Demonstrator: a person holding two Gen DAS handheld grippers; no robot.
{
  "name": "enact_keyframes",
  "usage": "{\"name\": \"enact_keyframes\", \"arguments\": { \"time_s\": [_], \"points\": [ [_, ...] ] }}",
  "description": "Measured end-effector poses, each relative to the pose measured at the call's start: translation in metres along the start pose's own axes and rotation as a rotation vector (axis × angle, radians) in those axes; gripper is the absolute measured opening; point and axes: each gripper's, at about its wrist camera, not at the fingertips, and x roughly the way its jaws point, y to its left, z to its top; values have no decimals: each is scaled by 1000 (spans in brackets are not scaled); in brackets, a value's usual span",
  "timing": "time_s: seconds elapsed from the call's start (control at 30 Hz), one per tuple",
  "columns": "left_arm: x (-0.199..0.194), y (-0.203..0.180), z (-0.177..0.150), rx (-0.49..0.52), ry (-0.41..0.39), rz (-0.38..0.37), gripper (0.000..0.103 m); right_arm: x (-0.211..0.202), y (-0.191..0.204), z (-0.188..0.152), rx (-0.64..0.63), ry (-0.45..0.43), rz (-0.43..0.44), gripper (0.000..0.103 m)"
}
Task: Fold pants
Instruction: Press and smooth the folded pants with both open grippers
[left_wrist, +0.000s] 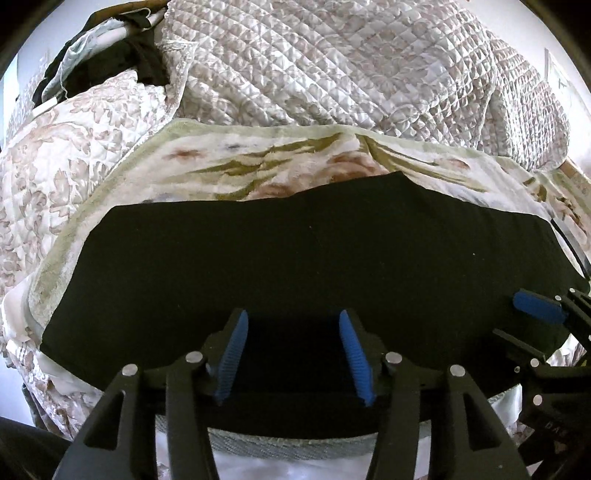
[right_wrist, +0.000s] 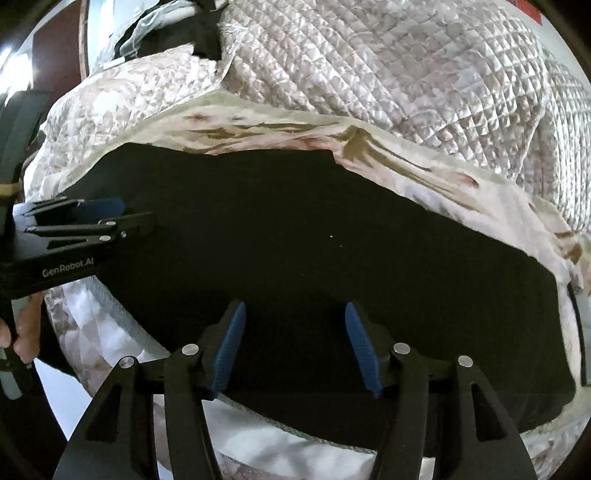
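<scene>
Risk first: our left gripper stands open over the near edge of the pants, nothing pinched; closing now may catch one layer only, or the towel beneath. Our right gripper is likewise open and empty, same hazard. The pants are black, flat, in a broad folded band ahead of both sets of fingers, far edge uneven.
</scene>
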Motion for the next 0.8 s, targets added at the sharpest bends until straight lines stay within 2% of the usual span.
{"name": "enact_keyframes", "arguments": {
  "time_s": [0.2,0.33,0.43,0.7,0.8],
  "points": [
    [-2,0,-1,-2,-2,-7,55,-2,-2,-1,2,-6,6,57],
    [-6,6,3,-19,-14,12,55,-8,-16,1,85,-30,-23,57],
    [-3,14,4,-39,-9,32,55,-4,-25,0,137,-6,-17,57],
    [-3,21,8,-55,-22,56,55,-5,-33,3,133,-56,-31,57],
    [3,24,6,-61,-2,54,55,7,-38,3,152,-9,-32,57]
  ]
}}
